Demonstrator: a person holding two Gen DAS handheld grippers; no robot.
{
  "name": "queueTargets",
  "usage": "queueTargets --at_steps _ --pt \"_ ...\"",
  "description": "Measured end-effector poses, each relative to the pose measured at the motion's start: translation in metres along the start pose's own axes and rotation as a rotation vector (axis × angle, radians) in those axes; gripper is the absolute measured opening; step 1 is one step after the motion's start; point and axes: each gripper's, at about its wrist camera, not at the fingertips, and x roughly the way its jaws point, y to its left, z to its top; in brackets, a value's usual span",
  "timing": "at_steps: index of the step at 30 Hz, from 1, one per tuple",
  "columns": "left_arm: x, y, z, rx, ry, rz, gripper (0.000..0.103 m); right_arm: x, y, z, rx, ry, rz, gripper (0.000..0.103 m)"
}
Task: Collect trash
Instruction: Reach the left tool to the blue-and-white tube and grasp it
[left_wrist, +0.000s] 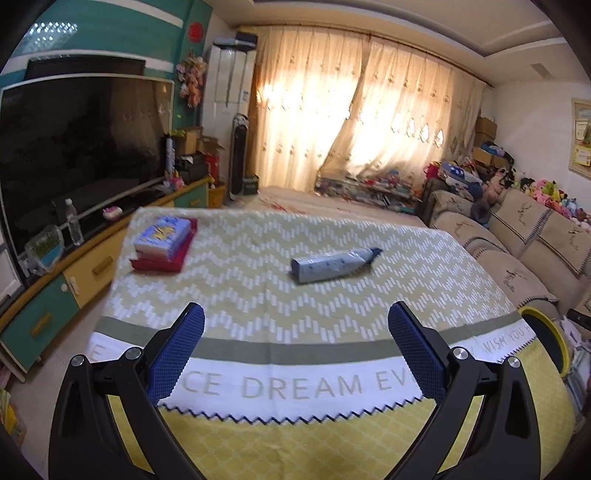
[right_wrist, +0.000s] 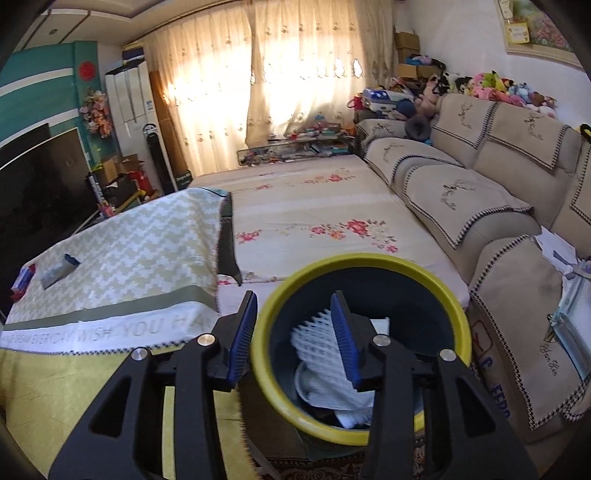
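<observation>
Hovering over the near edge of the tabletop (left_wrist: 258, 229), the left tool (left_wrist: 295, 321) is standing wide open with nothing between its blue pads (left_wrist: 177, 354). A patterned cloth (left_wrist: 332, 354) is covering the tabletop, printed with lettering along the near border. A crumpled blue-grey wrapper (left_wrist: 332, 265) is lying on the cloth near the middle, ahead of the left tool and well apart from it. A red box (left_wrist: 162, 258) is sitting at the far left corner, with a blue packet (left_wrist: 162, 236) lying on top of it. A bottle (left_wrist: 74, 221) is standing upright on the TV stand (left_wrist: 85, 266) to the left, in front of the TV (left_wrist: 81, 147).

The right tool (right_wrist: 293, 306) is hanging over the bin (right_wrist: 269, 332), a dark container with a yellow rim, beside the right end of the tabletop. Its jaws are partly open and holding nothing: the left pad is sitting outside the rim and the right pad (right_wrist: 345, 347) over the opening. White paper (right_wrist: 321, 339) is showing blurred just under the pads, apart from them, and more white waste (right_wrist: 340, 395) is lying deeper in the bin. From this view the wrapper (right_wrist: 59, 271) is showing far to the left on the cloth. A sofa (right_wrist: 480, 192) is running along the right side, with soft toys (right_wrist: 491, 85) lining its back.
</observation>
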Motion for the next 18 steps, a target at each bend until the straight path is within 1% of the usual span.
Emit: queueTargets --at_steps 2,4,8,13,18 --pt "0.002 -0.006 0.001 0.006 0.021 -0.022 0.098 -0.003 0.008 0.002 -0.005 -0.008 0.032 0.04" --pt "0.003 -0.012 0.006 0.026 0.026 -0.036 0.098 -0.005 0.015 0.003 -0.013 -0.014 0.053 0.04" --pt "0.018 -0.021 0.028 0.065 0.054 -0.091 0.098 -0.011 0.023 0.006 -0.015 -0.027 0.09 0.041" --pt "0.065 -0.034 0.048 0.135 0.105 -0.139 0.098 -0.014 0.034 0.008 -0.024 -0.031 0.115 0.041" --pt "0.118 -0.054 0.059 0.22 0.16 -0.168 0.098 -0.015 0.044 0.011 -0.043 -0.029 0.135 0.042"
